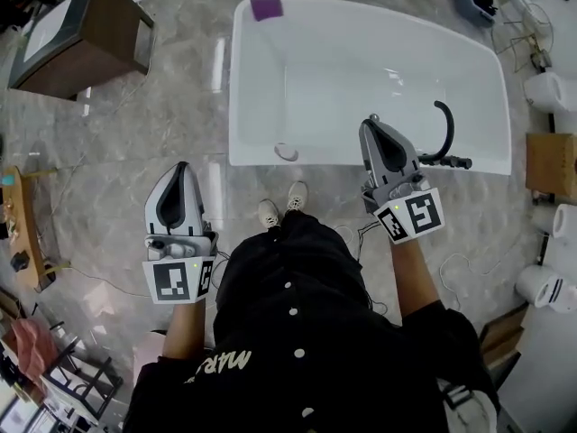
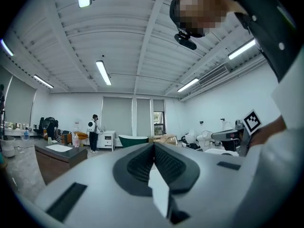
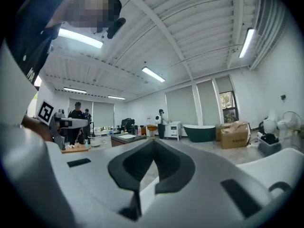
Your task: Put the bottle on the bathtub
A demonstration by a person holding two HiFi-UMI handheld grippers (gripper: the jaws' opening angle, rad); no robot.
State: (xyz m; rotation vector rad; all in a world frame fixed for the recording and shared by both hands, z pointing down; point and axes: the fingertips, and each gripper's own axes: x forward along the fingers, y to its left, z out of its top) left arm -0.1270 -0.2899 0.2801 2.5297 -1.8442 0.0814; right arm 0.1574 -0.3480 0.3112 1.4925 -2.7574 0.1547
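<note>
The white bathtub lies on the marble floor straight ahead of the person's feet. A small purple patch sits on its far left corner, and a black curved faucet stands at its near right rim. I see no bottle in any view. My left gripper is held over the floor, left of the tub's near corner, shut and empty. My right gripper hovers over the tub's near rim beside the faucet, also shut and empty. Both gripper views look out level across the room, with the left gripper's and the right gripper's pads meeting.
A dark wooden cabinet stands at the far left. White toilets and cardboard line the right side, with cables on the floor. A dark green tub and people stand far across the room.
</note>
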